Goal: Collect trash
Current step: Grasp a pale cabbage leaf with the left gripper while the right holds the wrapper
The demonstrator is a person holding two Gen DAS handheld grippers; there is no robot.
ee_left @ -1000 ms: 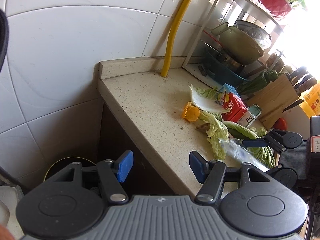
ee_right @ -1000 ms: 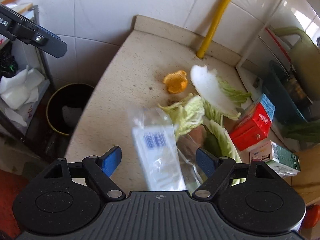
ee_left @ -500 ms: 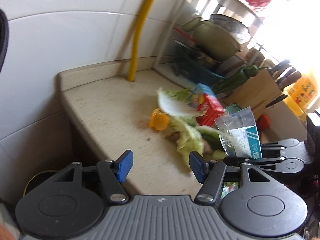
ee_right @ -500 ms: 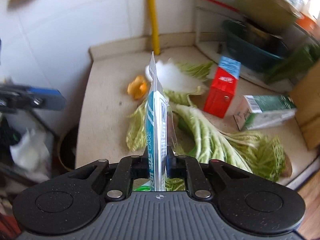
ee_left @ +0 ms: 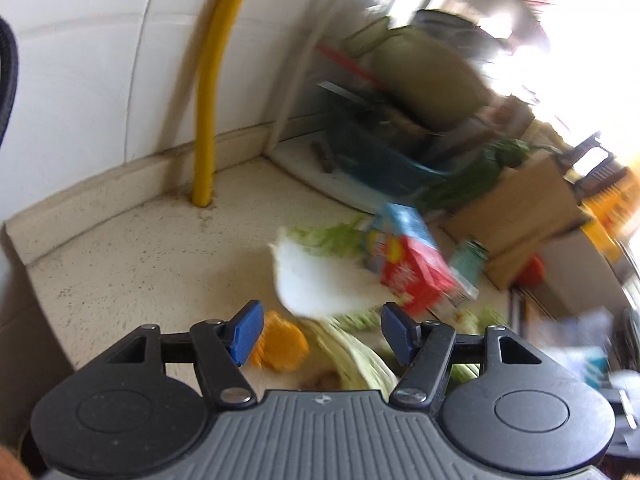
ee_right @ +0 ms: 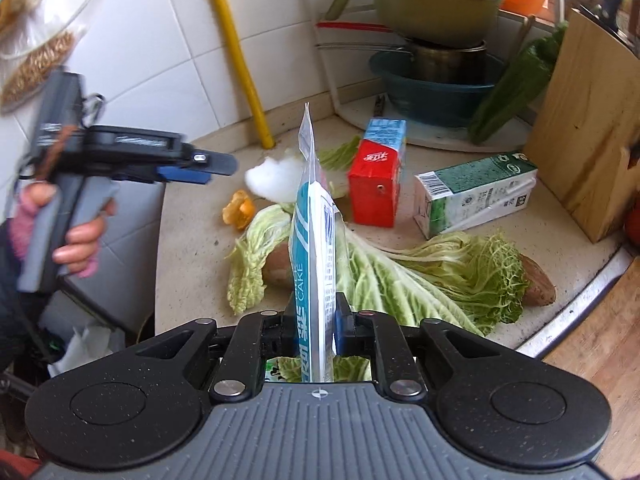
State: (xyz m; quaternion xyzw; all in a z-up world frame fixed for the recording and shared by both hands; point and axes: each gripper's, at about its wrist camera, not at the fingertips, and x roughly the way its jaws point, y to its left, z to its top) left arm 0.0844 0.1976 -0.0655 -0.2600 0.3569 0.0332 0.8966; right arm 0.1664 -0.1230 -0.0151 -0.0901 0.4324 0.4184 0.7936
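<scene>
A cake wrapper (ee_right: pixel 314 240) stands on edge, long axis upright, pinched at its base by the right gripper (ee_right: pixel 313 322) above the cabbage leaves (ee_right: pixel 420 276) on the counter (ee_right: pixel 192 264). The left gripper (ee_left: pixel 322 334), fingers wide and empty, hovers level over an orange peel (ee_left: pixel 282 346), gripped by a hand (ee_right: pixel 80 236).

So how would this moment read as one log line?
right gripper: shut on cake wrapper | left gripper: open, above orange peel | counter: cartons, cabbage remain

Left wrist view smeared — dish rack (ee_left: pixel 404 92) unreadable; sweet potato (ee_right: pixel 538 280) half-hidden under cabbage (ee_right: pixel 432 272).
</scene>
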